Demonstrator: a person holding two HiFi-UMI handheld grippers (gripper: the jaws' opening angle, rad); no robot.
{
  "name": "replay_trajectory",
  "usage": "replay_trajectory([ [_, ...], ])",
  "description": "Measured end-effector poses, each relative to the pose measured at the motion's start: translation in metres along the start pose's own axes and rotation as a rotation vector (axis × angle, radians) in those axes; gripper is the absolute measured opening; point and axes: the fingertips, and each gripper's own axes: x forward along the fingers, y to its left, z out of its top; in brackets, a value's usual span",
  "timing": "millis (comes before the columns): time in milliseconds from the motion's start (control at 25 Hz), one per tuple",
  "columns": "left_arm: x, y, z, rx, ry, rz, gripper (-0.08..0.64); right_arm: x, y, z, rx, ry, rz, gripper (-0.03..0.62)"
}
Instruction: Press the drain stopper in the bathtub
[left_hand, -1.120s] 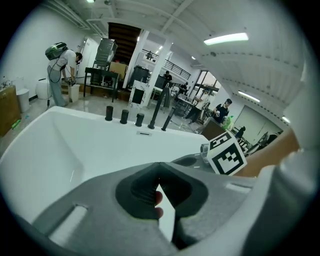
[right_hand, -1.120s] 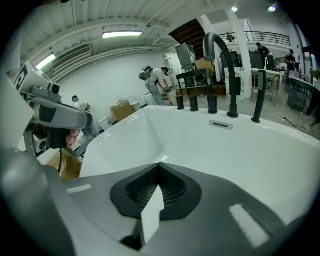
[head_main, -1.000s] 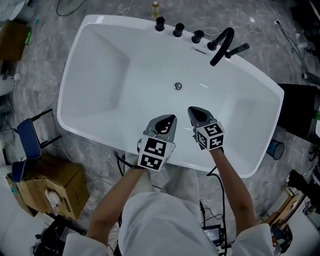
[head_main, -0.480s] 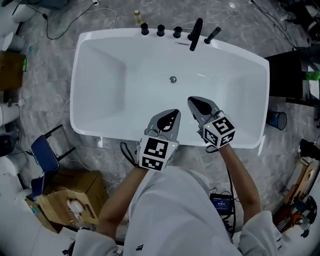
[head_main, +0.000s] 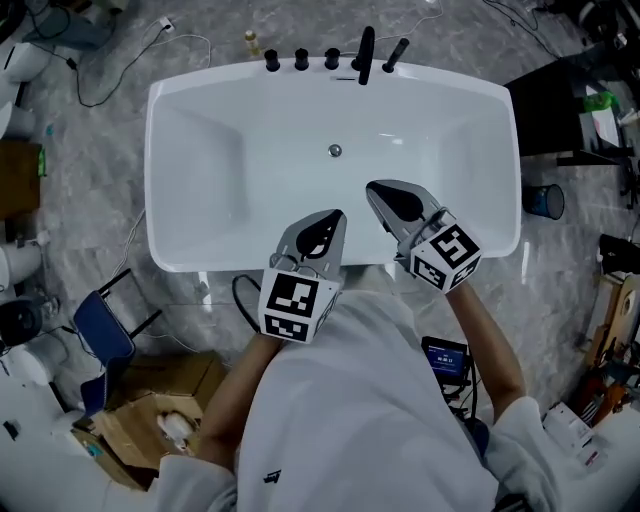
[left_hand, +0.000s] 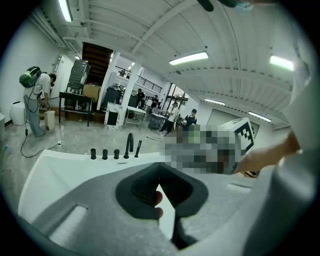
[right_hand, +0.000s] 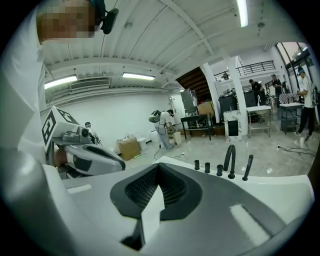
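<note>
Drain stopper (head_main: 334, 150): small round disc, shiny grey metal. It sits in the tub floor on the centre line, toward the faucet side. Nothing touches it.
Bathtub (head_main: 200, 140): white, glossy and smooth, with a rounded-rectangle rim and a basin sloped at both ends.
Fittings: black arched faucet spout (head_main: 366, 55) on the far rim. Three short black cylindrical knobs (head_main: 301, 60) stand to its left and a slim black handle (head_main: 397, 52) to its right.
Left gripper (head_main: 325, 232): grey shell with dark ribbed pads. The jaws meet at the tips with nothing between them (a pinkish, fingertip-like shape shows through the wedge below the tips). It is held over the near rim, well apart from the stopper.
Right gripper (head_main: 392, 200): same build, jaws together tip to tip, empty. It is over the near part of the basin, nearer the stopper than the left one and clear of it.
Marker cubes: white with black square patterns, at the rear of each gripper.
Floor (head_main: 90, 200): grey, marbled, with loose cables.
Lower left: cardboard box (head_main: 150, 420), blue chair (head_main: 100, 325).
</note>
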Motion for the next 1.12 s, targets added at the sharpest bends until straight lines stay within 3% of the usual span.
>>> replay_trajectory([
  [320,-0.057,-0.023,0.013,0.057,-0.033,-0.083,0.0,-0.017,0.072,0.038,-0.029,-0.1,-0.018,0.0],
  [560,-0.087,-0.015,0.017,0.042,-0.087,-0.036,0.0,-0.029,0.115,0.043,0.054,-0.175,-0.016,-0.003],
  [800,-0.094,-0.008,0.012,0.058,-0.095,-0.014,0.0,-0.04,0.132,0.039,0.065,-0.218,-0.08,-0.004],
  [1120,-0.094,-0.009,0.013,0.077,-0.094,-0.012,0.0,-0.044,0.133,0.042,0.07,-0.217,-0.085,-0.005],
])
